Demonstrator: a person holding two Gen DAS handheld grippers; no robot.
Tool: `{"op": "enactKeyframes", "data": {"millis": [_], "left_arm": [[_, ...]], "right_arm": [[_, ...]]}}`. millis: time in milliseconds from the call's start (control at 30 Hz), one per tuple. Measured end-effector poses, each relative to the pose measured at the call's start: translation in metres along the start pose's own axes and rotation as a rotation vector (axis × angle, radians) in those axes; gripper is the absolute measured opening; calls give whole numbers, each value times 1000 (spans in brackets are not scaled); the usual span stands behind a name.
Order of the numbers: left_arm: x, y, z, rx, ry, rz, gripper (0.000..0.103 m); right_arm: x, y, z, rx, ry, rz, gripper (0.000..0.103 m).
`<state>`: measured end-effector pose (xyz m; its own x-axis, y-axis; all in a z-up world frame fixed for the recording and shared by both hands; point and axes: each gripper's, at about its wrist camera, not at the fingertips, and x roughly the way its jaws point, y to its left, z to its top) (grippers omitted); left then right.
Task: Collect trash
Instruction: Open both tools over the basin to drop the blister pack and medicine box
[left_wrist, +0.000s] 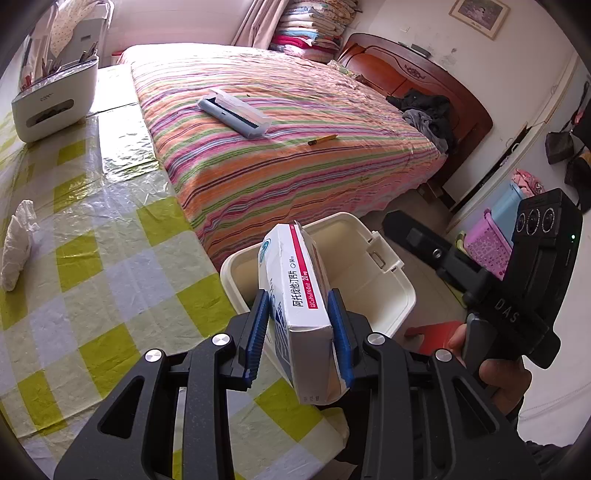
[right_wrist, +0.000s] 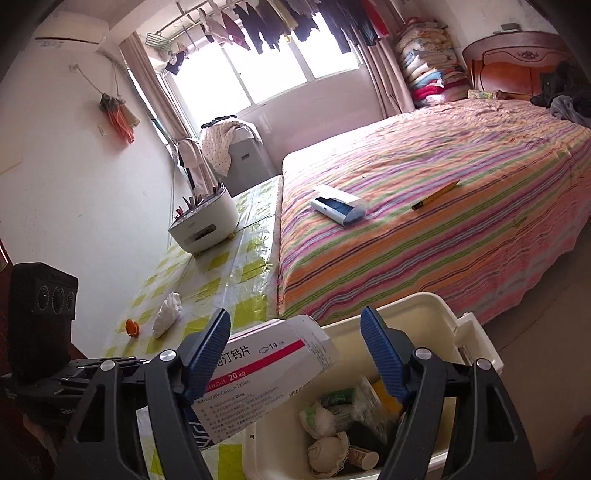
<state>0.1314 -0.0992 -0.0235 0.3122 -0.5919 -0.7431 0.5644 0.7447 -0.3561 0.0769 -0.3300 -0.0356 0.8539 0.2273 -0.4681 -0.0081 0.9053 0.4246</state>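
The medicine box (right_wrist: 266, 373) reads "20 mg", "14", "Atorvastatin Calcium Tablets".

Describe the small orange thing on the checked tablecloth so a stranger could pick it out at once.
Start at the table with the yellow-green checked cloth beside the striped bed. At the table's near end, towards the wall, lies a crumpled white tissue; the small orange thing sits just beside it on the wall side. It is the only orange, glossy item on the cloth.

The left wrist camera looked steeply down along its fingers, close over the white bin (left_wrist: 388, 291). The right wrist camera faced more level from beside it. Both shared the medicine box (right_wrist: 266, 373), checked table (left_wrist: 110, 258) and striped bed (right_wrist: 443, 240).
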Motion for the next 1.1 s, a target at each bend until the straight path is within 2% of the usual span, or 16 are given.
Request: {"op": "enactKeyframes", "data": {"millis": [500,567,600,767,1100], "left_arm": [[11,-9,2,-4,7,-31,36],[7,-10,2,-17,-3,-34,62],[4,-9,2,-32,-18,-34,82],[-22,-5,6,-52,-108,-18,83],[-46,18,13,-117,-157,-6,83]], "right_arm": [[-12,-14,9,58,-66,9,71],[-11,-14,9,58,-63,10,71],[-12,-14,9,60,-65,7,71],[-12,-14,10,61,-66,13,71],[-1,4,11,38,-45,40,71]]}}
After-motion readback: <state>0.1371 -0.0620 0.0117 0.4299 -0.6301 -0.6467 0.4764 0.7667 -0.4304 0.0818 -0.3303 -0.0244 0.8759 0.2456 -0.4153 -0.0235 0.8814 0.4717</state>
